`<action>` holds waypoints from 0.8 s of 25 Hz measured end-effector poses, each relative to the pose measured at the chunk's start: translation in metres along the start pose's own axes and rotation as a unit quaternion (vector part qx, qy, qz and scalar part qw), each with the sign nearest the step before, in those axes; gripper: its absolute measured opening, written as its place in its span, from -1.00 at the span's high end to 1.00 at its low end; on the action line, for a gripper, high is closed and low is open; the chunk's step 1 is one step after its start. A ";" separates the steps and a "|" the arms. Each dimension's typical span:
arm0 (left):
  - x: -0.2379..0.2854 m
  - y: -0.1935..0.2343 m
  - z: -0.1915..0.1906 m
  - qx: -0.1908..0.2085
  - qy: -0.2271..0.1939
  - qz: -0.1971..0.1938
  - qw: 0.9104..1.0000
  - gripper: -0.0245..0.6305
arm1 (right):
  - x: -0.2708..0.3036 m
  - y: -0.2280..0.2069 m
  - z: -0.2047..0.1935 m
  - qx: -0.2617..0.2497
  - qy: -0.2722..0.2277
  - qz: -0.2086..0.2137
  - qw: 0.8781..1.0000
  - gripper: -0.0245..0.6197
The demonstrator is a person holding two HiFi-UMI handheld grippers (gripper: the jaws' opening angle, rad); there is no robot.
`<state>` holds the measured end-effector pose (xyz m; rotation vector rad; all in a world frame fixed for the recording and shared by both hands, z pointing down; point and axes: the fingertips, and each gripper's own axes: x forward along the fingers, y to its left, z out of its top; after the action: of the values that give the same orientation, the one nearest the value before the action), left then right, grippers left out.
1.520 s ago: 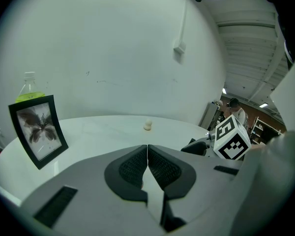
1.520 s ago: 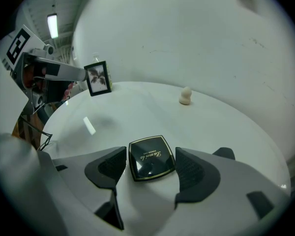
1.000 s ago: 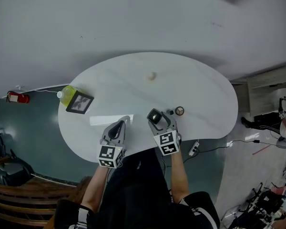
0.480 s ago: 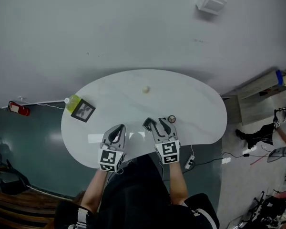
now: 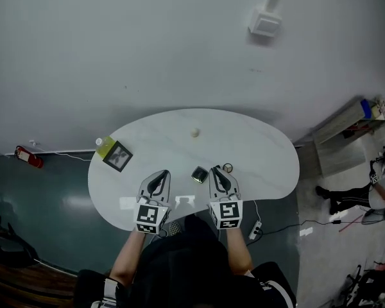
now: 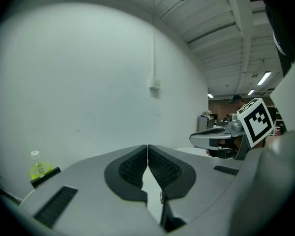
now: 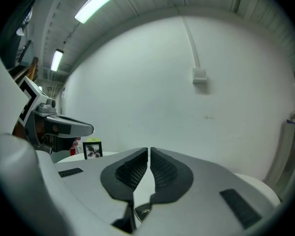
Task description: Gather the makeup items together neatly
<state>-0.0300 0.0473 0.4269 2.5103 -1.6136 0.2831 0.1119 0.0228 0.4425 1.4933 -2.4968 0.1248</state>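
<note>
Both forearms are reaching forward side by side from the lower centre, holding the left gripper (image 5: 158,177) and the right gripper (image 5: 216,174) low over the white table (image 5: 263,153). The left gripper's jaws are pressing together on nothing. The right gripper's jaws are closing together, also empty. A dark square compact (image 5: 199,174) is lying between the grippers, just beside the right one. A small round item (image 5: 227,167) is sitting near the right gripper's other side.

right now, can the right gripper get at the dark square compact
Probably yes: the dark square compact lies just left of the right gripper, nothing between them, but its shut fingers must open first.
</note>
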 end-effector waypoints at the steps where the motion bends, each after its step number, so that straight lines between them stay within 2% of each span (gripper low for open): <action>1: -0.003 0.000 0.002 0.001 -0.003 0.001 1.000 0.86 | -0.002 0.002 0.002 0.001 -0.003 0.001 1.000 0.80; 20: -0.010 0.001 0.007 -0.005 -0.018 0.008 1.000 0.86 | 0.004 0.014 0.009 -0.011 0.011 0.025 1.000 0.80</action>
<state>-0.0342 0.0539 0.4174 2.5099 -1.6451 0.2314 0.0968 0.0246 0.4357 1.4132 -2.5122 0.1217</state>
